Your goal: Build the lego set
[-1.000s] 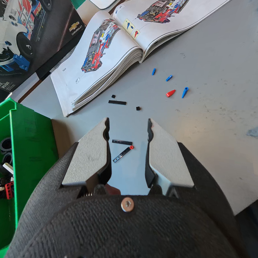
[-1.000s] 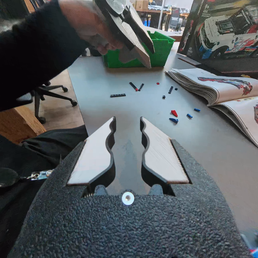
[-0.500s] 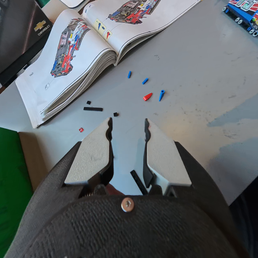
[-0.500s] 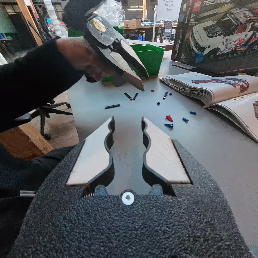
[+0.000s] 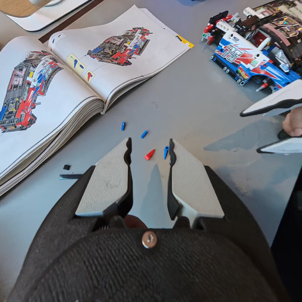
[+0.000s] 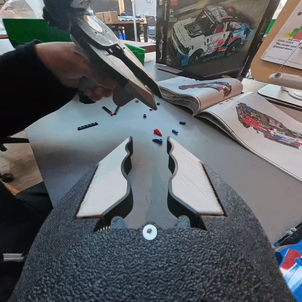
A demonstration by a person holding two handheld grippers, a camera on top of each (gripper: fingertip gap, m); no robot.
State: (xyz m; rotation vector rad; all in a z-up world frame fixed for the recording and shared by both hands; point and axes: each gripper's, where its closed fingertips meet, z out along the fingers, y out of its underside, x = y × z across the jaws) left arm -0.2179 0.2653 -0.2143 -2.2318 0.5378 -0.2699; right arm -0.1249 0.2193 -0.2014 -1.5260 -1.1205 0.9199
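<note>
While hovering over the grey table, left gripper spread wide and empty, straddling the red wedge piece and the blue wedge piece, probably lining up a pick of one. Right gripper likewise parted, holding nothing, pointed at the same cluster from nearer the table edge. Two blue pins just beyond, laid out near the open instruction booklet, seemingly pre-sorted for the pictured step. Part-built car parked well apart at far right.
</note>
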